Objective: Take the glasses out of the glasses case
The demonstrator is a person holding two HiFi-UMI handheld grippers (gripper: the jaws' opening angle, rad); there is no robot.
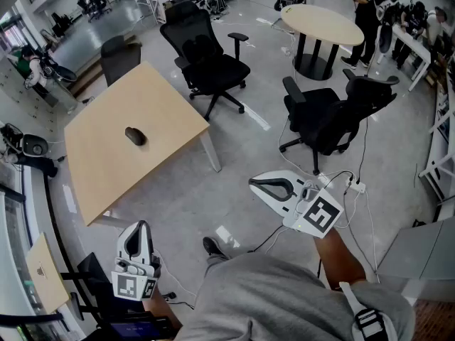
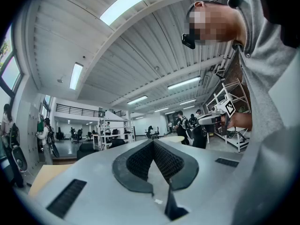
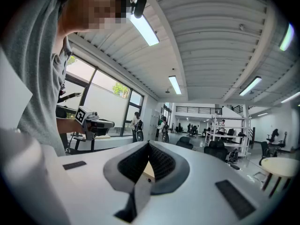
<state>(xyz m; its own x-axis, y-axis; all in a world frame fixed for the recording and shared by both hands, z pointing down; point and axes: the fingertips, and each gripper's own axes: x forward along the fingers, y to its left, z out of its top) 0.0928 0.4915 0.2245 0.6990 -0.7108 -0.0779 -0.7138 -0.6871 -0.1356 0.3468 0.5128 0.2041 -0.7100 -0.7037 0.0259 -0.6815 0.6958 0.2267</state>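
Pale wood forms the square table [image 1: 106, 162]; black mesh office chairs [image 1: 206, 55] are set at its far side, and a round table [image 1: 321, 24] is seen farther right. Dark, smooth and oval, the glasses case [image 1: 135, 136] is laid near the table's middle, its long axis slanted from far left to near right. The left gripper [image 1: 142, 226] and right gripper [image 1: 253, 183] are held well apart from it across grey floor, with both pairs of jaws clenched on nothing.
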